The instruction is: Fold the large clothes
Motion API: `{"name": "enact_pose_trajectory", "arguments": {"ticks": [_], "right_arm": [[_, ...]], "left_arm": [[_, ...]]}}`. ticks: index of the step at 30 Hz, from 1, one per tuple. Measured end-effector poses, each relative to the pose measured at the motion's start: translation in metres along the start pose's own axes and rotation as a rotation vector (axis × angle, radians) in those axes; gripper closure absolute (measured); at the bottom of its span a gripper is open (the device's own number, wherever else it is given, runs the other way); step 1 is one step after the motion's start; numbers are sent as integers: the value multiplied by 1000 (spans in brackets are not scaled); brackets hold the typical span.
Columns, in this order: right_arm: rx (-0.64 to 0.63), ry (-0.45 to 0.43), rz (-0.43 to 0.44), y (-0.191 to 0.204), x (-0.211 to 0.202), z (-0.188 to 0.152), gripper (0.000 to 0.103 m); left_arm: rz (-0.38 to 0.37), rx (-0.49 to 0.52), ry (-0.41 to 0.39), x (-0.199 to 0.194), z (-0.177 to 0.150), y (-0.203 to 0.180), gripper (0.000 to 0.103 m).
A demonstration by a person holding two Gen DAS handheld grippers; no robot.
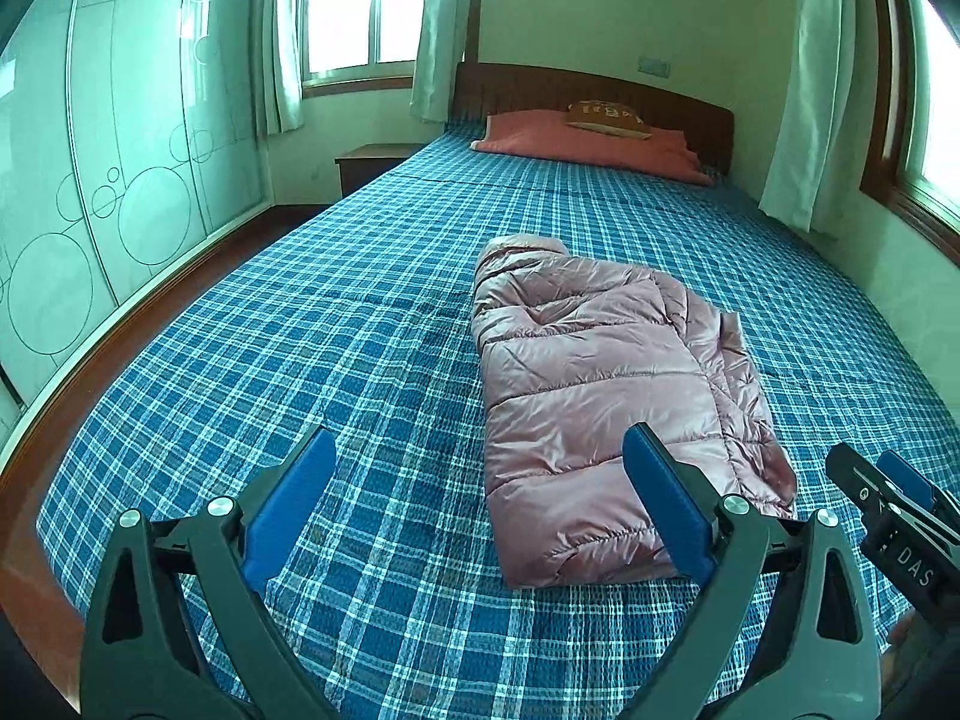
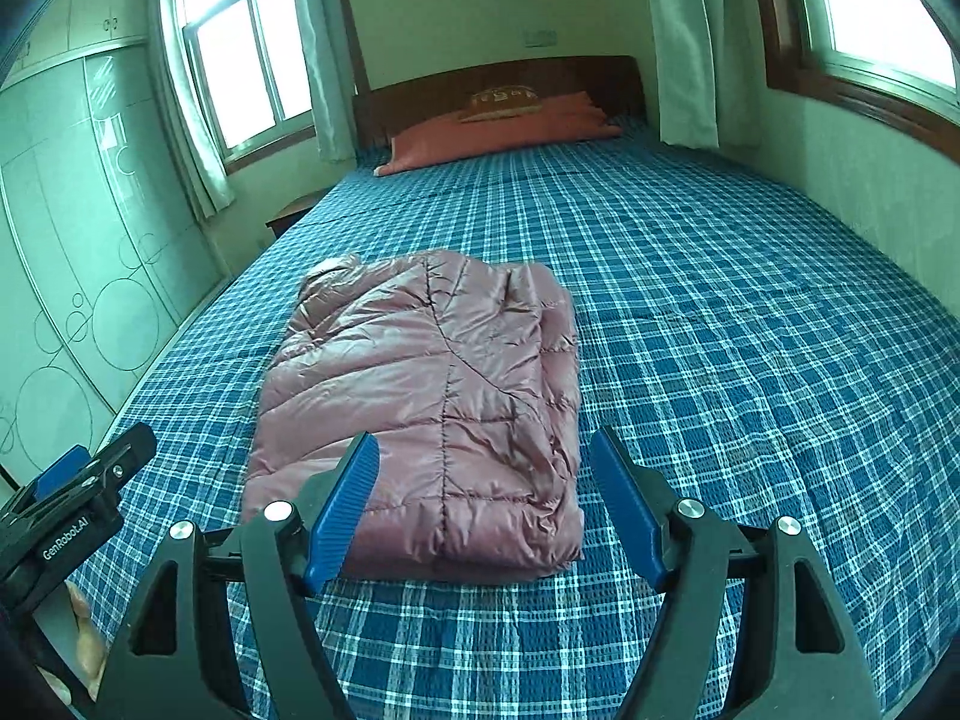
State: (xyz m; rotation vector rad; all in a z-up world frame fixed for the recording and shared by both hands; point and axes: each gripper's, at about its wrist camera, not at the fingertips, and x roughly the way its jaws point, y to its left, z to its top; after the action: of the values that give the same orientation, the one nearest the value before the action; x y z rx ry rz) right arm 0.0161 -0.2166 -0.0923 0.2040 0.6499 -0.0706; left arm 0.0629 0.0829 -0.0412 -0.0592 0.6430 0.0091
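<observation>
A pink quilted puffer jacket point(image 1: 606, 396) point(image 2: 432, 396) lies folded into a long bundle on the blue plaid bedspread point(image 1: 360, 360) point(image 2: 750, 360). My left gripper point(image 1: 480, 498) hovers above the bed near the jacket's near left edge, jaws wide open, nothing between the blue pads point(image 1: 294, 504). My right gripper point(image 2: 486, 504) hangs over the jacket's near end, open, its pads point(image 2: 345, 510) clear of the fabric. Each gripper shows in the other's view: the right one point(image 1: 900, 498) at the right edge, the left one point(image 2: 84, 486) at the left edge.
An orange pillow point(image 1: 594, 144) point(image 2: 498, 126) and a small brown cushion point(image 1: 609, 117) lie by the wooden headboard point(image 1: 660, 99). A glass-fronted wardrobe point(image 1: 90, 180) runs along the left. A nightstand point(image 1: 372, 165) stands by the bed. Curtained windows point(image 2: 240, 60) flank the headboard wall.
</observation>
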Motion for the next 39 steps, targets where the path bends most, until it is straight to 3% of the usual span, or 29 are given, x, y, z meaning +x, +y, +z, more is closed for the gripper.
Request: {"name": "enact_pose_trajectory", "arguments": {"ticks": [39], "right_arm": [[-34,-9,7,10,-1,-6,31]], "left_arm": [[-5,-1,18,-2,-11,-6,7]]}}
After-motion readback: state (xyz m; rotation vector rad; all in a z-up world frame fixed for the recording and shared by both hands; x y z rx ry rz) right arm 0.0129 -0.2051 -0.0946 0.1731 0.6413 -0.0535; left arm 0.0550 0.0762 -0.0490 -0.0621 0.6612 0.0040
